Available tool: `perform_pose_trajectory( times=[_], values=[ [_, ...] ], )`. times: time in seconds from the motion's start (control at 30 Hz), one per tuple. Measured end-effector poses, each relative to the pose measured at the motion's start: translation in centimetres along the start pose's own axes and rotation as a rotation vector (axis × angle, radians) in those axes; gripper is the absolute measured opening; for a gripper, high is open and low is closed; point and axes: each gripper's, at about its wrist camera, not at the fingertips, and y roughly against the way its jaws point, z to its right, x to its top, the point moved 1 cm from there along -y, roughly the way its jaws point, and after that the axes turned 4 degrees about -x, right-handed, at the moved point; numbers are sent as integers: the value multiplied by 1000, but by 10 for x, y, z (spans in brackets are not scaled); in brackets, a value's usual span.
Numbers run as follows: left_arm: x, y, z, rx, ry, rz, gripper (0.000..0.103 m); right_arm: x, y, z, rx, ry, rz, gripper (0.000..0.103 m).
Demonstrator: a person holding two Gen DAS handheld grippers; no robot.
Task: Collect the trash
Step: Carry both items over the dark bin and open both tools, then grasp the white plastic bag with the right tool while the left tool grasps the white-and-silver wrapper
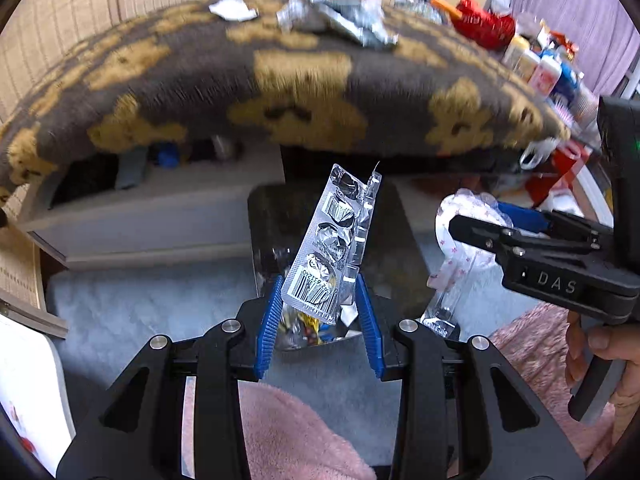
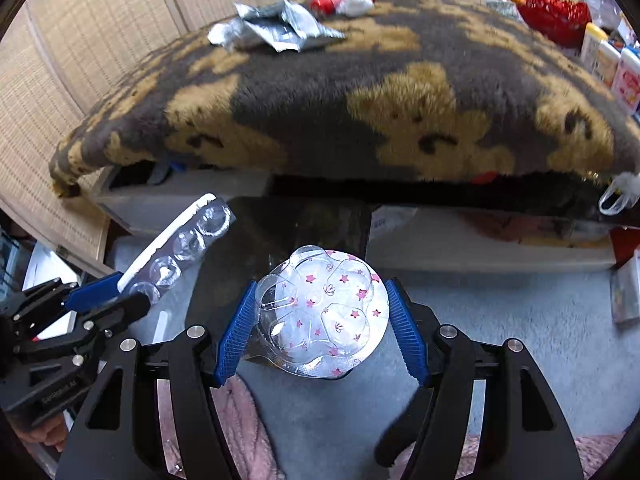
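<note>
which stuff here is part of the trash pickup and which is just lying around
Job: blister strip in left gripper; round star-print blister in right gripper; dark bin; foil wrappers on blanket.
Lying about: patterned blanket; bottles; pink cloth.

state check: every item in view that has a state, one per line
left gripper: shut on silver blister strip
silver blister strip: held upright, pockets emptied
right gripper: shut on round star-print blister tray
round star-print blister tray: held, clear pockets up
black bin: open, below both grippers
foil wrappers: crumpled, lying on blanket
</note>
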Motion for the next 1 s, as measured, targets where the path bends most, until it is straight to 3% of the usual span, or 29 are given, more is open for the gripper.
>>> perform_pose_trajectory(
  times=[0.37,0.63,0.73,0.87,0.93,1.0],
  values=[
    [15,-59,-11,-7,2,-110,35,9,-64,-5,-1,-3,-116,66],
    [21,-74,-19,-32,29,-144,40,21,-78,0,37,-44,-148,71],
    [22,-69,-20,-14,24,-135,52,24,-74,1,33,-52,-135,80],
    [23,-53,-19,1,21,-106,63,30,-61,3,32,-57,-112,82],
    [24,-45,-19,7,20,-88,69,33,-50,5,29,-65,-91,94],
    [25,-32,-19,12,20,-64,80,36,-38,7,16,-71,-60,98]
  ],
)
